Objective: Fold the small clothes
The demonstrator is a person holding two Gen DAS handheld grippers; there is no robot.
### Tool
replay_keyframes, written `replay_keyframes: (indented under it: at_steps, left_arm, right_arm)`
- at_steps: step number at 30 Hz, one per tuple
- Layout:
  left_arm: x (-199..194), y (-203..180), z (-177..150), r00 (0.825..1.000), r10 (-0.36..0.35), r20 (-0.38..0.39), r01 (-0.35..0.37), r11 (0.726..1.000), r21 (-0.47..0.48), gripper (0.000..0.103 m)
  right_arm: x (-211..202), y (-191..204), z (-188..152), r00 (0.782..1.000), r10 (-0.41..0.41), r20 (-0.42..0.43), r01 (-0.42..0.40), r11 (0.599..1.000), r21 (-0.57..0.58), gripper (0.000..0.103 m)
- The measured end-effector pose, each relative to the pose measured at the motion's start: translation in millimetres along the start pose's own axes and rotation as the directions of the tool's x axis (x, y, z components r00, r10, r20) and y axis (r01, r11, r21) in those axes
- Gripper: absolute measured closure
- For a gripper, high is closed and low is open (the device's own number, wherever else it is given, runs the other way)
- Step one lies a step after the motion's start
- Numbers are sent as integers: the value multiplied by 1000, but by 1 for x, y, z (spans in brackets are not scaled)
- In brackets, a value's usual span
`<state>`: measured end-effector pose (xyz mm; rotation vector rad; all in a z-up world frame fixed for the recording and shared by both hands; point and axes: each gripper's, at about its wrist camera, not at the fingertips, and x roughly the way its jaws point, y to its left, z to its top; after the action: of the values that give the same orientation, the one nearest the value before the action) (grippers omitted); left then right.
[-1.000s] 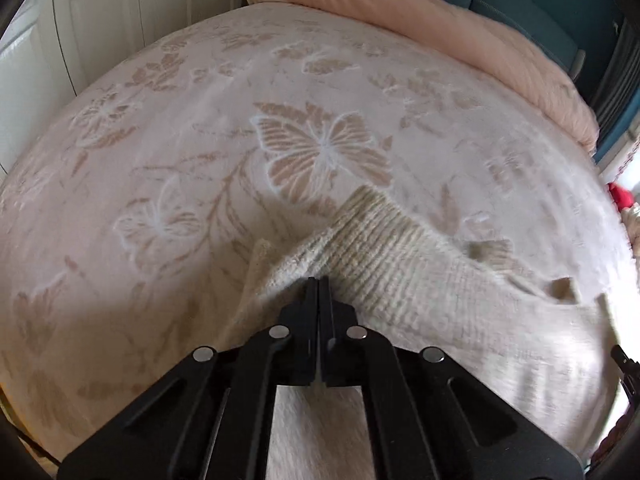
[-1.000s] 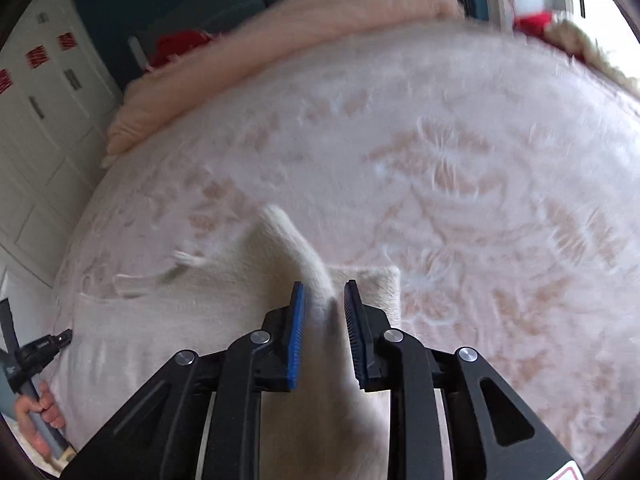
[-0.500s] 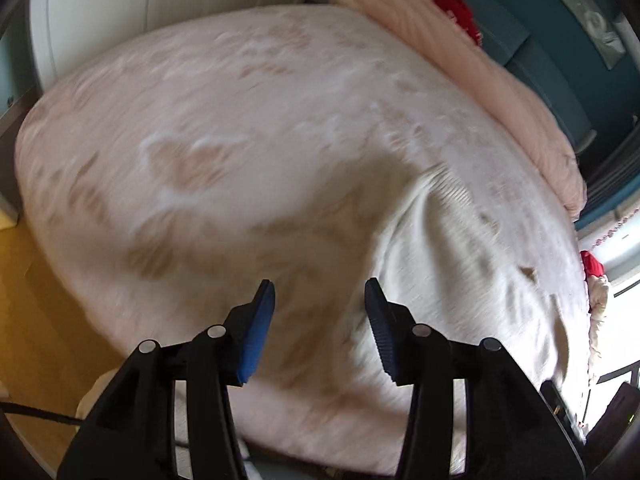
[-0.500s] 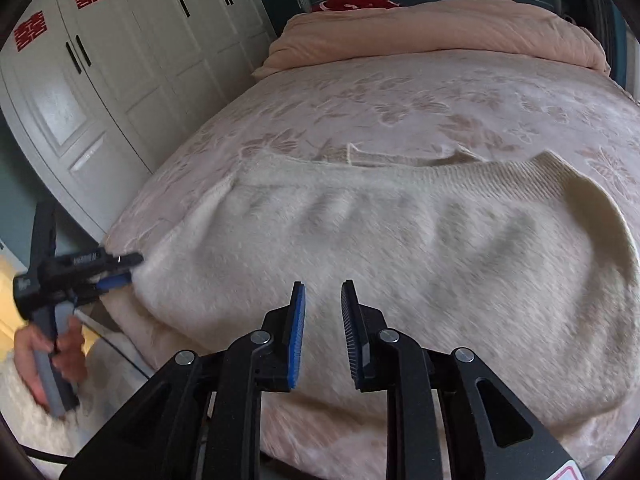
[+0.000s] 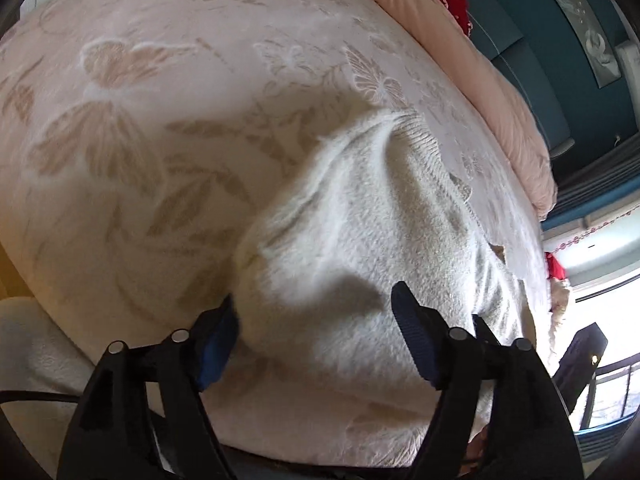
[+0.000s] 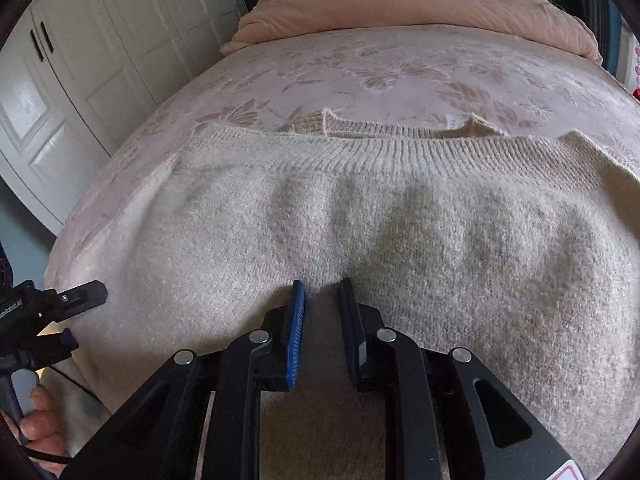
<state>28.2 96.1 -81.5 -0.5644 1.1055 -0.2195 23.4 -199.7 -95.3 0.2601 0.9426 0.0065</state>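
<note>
Cream knitted sweater (image 6: 400,232) is seen spread across the near part of the bed (image 6: 380,72), over a pale pink cover patterned with butterflies and leaves. Ribbed edge is turned toward the far side; a second knit layer with two small raised corners shows just behind it. Surface is rumpled into shallow ridges.

Left gripper (image 5: 316,340): jaws are opening, set wide apart. A bulged fold of the sweater (image 5: 360,248) is seen between them. Blue pad of the left finger sits just beside the fold's edge; right finger stands clear of the knit. Nothing is pinched. In the right wrist view this gripper (image 6: 86,292) is found at the sweater's left edge near the bed corner, its handle held by a hand (image 6: 40,428).

Right gripper (image 6: 322,292): jaws are closing, a narrow gap left between the blue pads. Tips are placed over the sweater's near side. Whether knit is caught between the pads cannot be told; none is seen bunched in the gap.

A peach duvet (image 6: 420,12) is rolled at the head of the bed. White wardrobe doors (image 6: 100,40) stand to the left.
</note>
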Motion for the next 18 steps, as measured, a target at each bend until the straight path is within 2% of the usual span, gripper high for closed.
replay_keyframes:
  at_steps: [1, 2, 3, 5, 8, 12, 16, 18]
  left_arm:
    - [1, -3, 0, 1000, 5, 2, -5, 1000, 8, 40]
    - [3, -7, 2, 1000, 1, -1, -1, 1000, 20, 59]
    - [6, -8, 4, 1000, -14, -13, 14, 1000, 20, 68]
    - [3, -7, 8, 998, -54, -24, 54, 998, -19, 76]
    - [-19, -27, 12, 994, -107, 23, 107, 994, 13, 79]
    - [-59, -87, 9, 981, -169, 93, 153, 974, 165, 80]
    - [-73, -159, -7, 969, -236, 67, 206, 932, 297, 81]
    - [-68, -197, -21, 970, -237, 52, 202, 909, 366, 82]
  right_arm:
    - [0, -1, 0, 1000, 3, 1, -3, 1000, 1, 86]
    - [2, -1, 0, 1000, 4, 2, -4, 1000, -1, 86]
    - [2, -2, 0, 1000, 6, 4, -6, 1000, -4, 86]
    - [2, -4, -2, 1000, 13, 14, -13, 1000, -4, 87]
    - [3, -6, -5, 999, 29, 32, -29, 1000, 5, 87]
    - [4, -9, -7, 998, 50, 48, -51, 999, 15, 87]
    - [3, -13, -7, 995, 81, 60, -82, 996, 27, 87]
    - [3, -17, -8, 992, 106, 65, -109, 993, 38, 87]
